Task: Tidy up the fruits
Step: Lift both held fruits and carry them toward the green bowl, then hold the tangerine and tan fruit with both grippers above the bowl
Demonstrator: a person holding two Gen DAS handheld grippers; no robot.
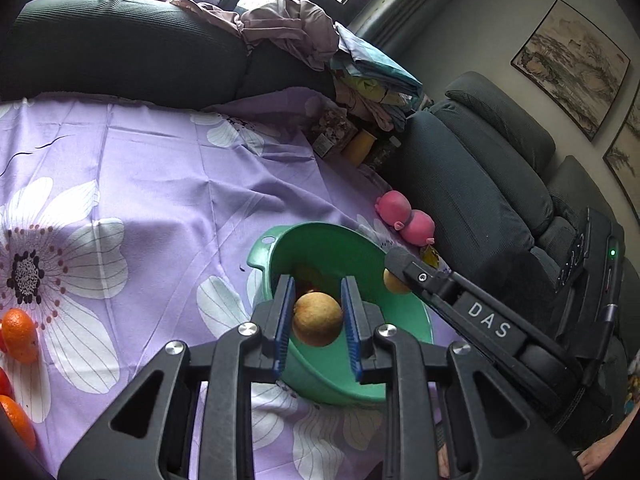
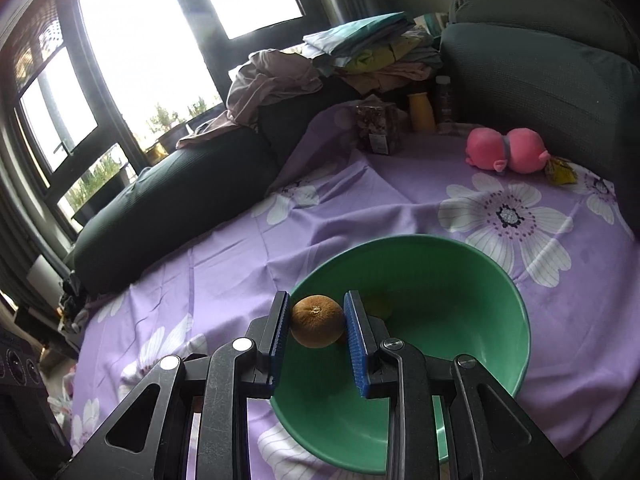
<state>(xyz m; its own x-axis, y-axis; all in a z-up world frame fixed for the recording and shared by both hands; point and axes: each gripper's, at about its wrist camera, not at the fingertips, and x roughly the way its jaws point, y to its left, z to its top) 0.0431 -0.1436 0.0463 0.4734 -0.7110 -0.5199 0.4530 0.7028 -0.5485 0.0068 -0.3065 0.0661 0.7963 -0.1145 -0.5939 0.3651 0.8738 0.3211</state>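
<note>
Fruits, one brown in each clamped gripper [image 1: 316, 318] [image 2: 316, 322], hang above the green bowl [image 2: 480, 280] on a purple flowered cloth [image 1: 160, 184] between dark sofas [image 1: 120, 48].

The left claw [image 1: 318, 320] holds a brown round fruit [image 1: 317, 319] between its blue pads, above the green bowl [image 1: 320, 240]. The right claw [image 1: 396, 270] reaches over the bowl rim with another yellowish fruit [image 1: 394, 282]. Oranges [image 1: 18, 340] lie on the purple flowered cloth [image 1: 160, 184] at the left edge.
</note>
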